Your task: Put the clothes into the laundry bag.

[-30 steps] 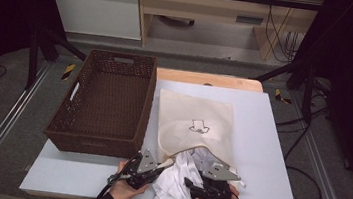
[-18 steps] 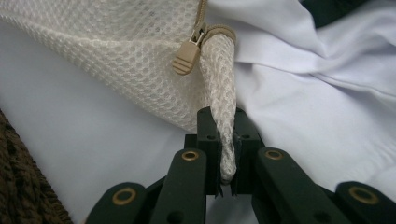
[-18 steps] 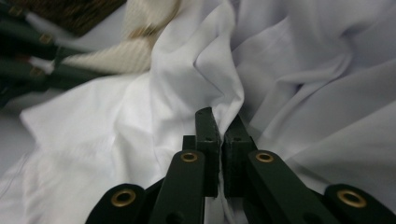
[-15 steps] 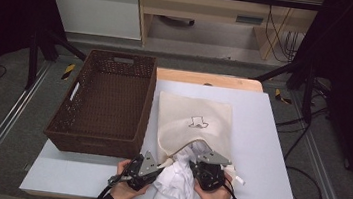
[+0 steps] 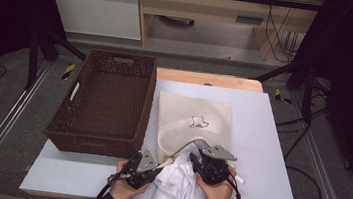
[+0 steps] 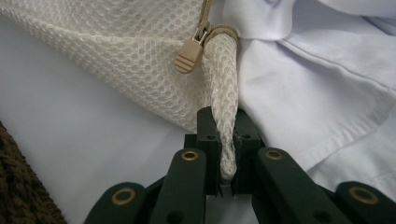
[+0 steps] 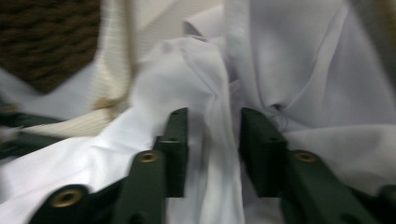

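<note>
A cream mesh laundry bag point(image 5: 195, 117) lies flat on the white table, its zippered mouth toward me. My left gripper point(image 5: 163, 163) is shut on the bag's lower edge point(image 6: 224, 140), just below the tan zipper pull point(image 6: 189, 56). A crumpled white shirt point(image 5: 174, 192) lies at the bag's mouth and spills over the table's near edge. My right gripper point(image 5: 196, 163) sits on the shirt beside the opening. Its jaws have just been opening. A fold of the shirt point(image 7: 212, 140) stands loose between them, and the right gripper point(image 7: 214, 116) is open.
A dark brown wicker basket point(image 5: 94, 140) with nothing in it stands on the left half of the table point(image 5: 264, 155), close beside the bag. Metal rails run along the floor on both sides, and a wooden desk stands behind the table.
My right gripper has moved away from me, from the shirt's right side up to the bag's mouth. The left gripper has kept its hold on the bag edge.
</note>
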